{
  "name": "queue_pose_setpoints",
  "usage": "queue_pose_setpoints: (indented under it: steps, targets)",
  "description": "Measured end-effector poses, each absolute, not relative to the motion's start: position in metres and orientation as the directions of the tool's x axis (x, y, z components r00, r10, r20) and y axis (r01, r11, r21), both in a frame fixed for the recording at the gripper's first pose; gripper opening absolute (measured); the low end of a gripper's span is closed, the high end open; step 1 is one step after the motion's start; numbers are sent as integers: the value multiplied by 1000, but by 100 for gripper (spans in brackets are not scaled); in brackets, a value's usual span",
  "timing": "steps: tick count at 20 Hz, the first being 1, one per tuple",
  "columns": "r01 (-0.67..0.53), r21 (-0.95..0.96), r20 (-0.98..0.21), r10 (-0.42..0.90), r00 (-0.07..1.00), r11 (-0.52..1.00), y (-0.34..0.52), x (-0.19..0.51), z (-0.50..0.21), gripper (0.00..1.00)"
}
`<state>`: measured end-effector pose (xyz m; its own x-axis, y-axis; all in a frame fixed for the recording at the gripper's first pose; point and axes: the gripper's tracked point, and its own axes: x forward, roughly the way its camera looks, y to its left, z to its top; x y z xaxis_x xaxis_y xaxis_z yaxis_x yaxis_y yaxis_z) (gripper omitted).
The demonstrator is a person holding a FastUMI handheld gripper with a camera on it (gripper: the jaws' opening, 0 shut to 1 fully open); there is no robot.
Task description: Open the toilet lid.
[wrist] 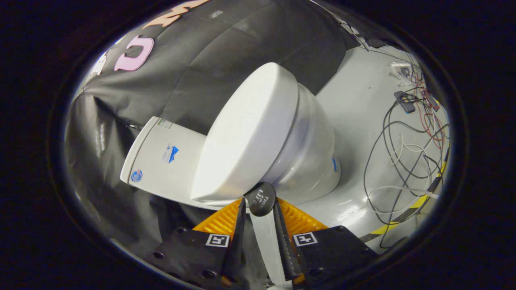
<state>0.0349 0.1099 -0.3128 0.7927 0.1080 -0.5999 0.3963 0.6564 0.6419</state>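
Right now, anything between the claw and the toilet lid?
Nothing visible. The claw has its fingers around a dark round tab at the edge of the toilet lid, which lies closed on the bowl. The loose cables lie on the floor beyond the bowl, off the path.

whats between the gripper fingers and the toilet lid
In the gripper view, a round dark tab sits between the gripper fingers, right against the toilet lid's edge.
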Motion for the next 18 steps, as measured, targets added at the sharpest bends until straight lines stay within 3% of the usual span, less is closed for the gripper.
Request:
queue_pose_setpoints:
  steps: [2, 4, 6, 7, 18]
  targets:
    - [414, 686, -584, 112, 804, 598, 115, 38, -314, 43]
    - [421, 725, -546, 84, 833, 545, 110, 44, -316, 28]
    - [401, 782, -491, 75, 868, 477, 111, 49, -309, 28]
    - [393, 794, -480, 83, 873, 464, 112, 47, -308, 11]
    - [418, 801, -465, 4, 886, 429, 115, 48, -307, 11]
